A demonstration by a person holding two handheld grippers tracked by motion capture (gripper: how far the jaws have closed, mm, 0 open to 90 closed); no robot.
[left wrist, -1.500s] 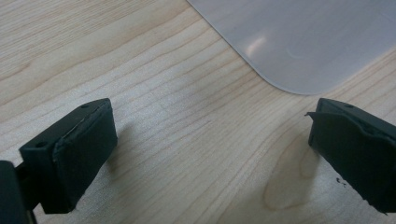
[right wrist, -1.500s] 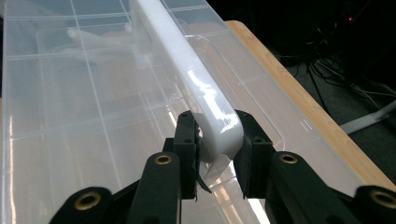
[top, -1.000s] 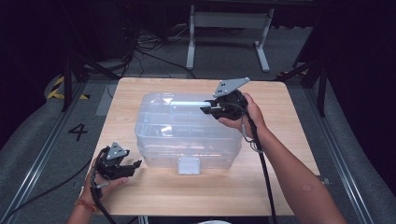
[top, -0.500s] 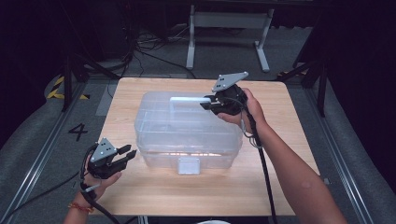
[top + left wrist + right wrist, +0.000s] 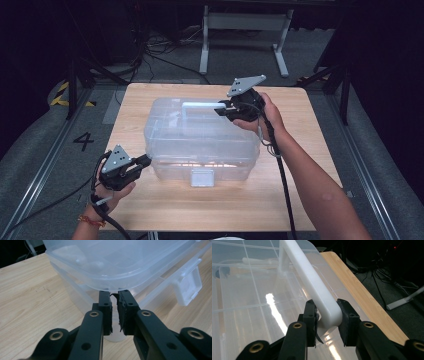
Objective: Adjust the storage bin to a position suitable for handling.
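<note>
- While sitting mid-table, clear plastic storage bin [image 5: 200, 140] has rounded corners, a gridded lid and a white latch [image 5: 188, 288] on the near side.
- White bar handle [image 5: 312, 285], smooth and rounded, is pinched by the right gripper [image 5: 327, 315].
- Left gripper [image 5: 114, 307]: jaws just closing, now nearly together under the lid rim at the bin's corner, nothing clearly gripped.
- Light wooden table [image 5: 310, 130]; cables on the dark floor behind.
</note>
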